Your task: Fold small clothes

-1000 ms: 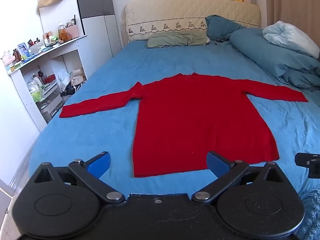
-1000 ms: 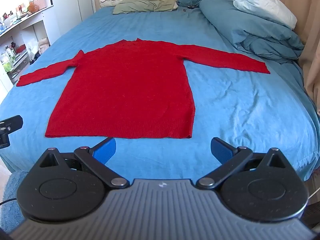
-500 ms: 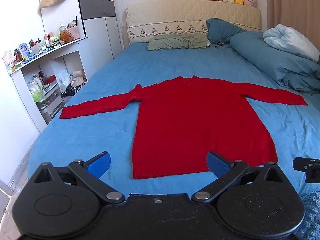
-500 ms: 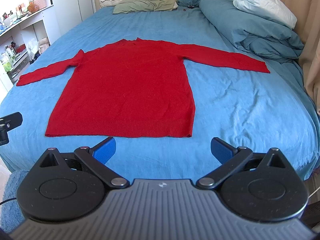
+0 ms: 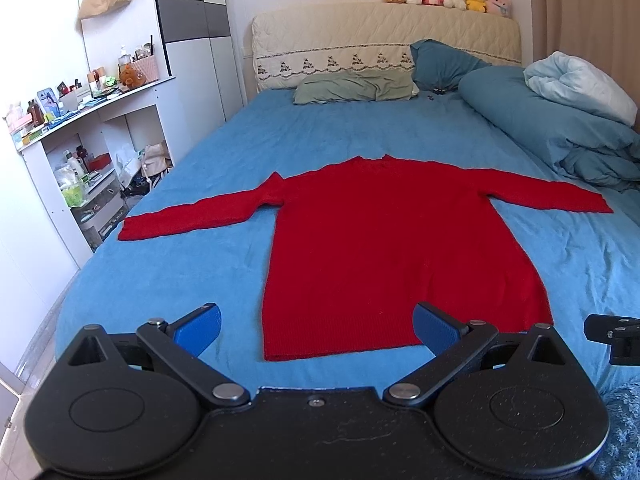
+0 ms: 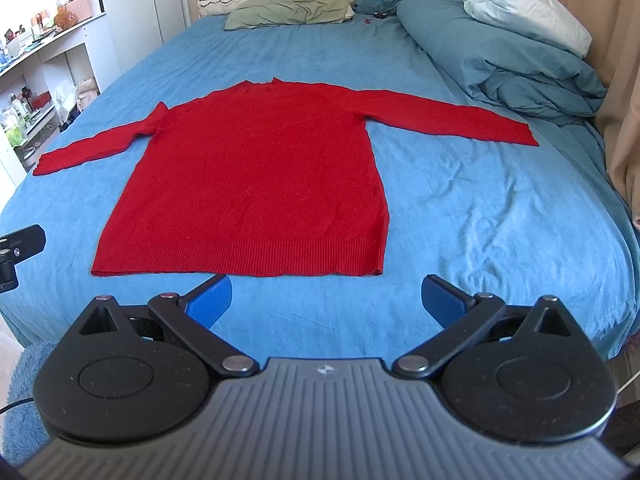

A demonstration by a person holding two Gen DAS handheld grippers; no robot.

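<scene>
A red long-sleeved sweater (image 5: 384,240) lies flat on the blue bed sheet (image 5: 192,272), hem toward me, both sleeves spread sideways. It also shows in the right wrist view (image 6: 256,184). My left gripper (image 5: 318,326) is open and empty, hovering over the bed's near edge just short of the hem. My right gripper (image 6: 326,300) is open and empty, just short of the hem's right half. The sweater's far collar is small and hard to read.
Pillows (image 5: 356,88) and a rolled blue duvet (image 5: 560,132) lie at the head and right side of the bed. A cluttered white shelf unit (image 5: 80,152) stands left of the bed. A curtain (image 6: 624,80) hangs on the right.
Both grippers have shifted slightly toward the bed, so the sweater's hem sits a little nearer the fingertips. The sweater has not moved. Both grippers stay open.
</scene>
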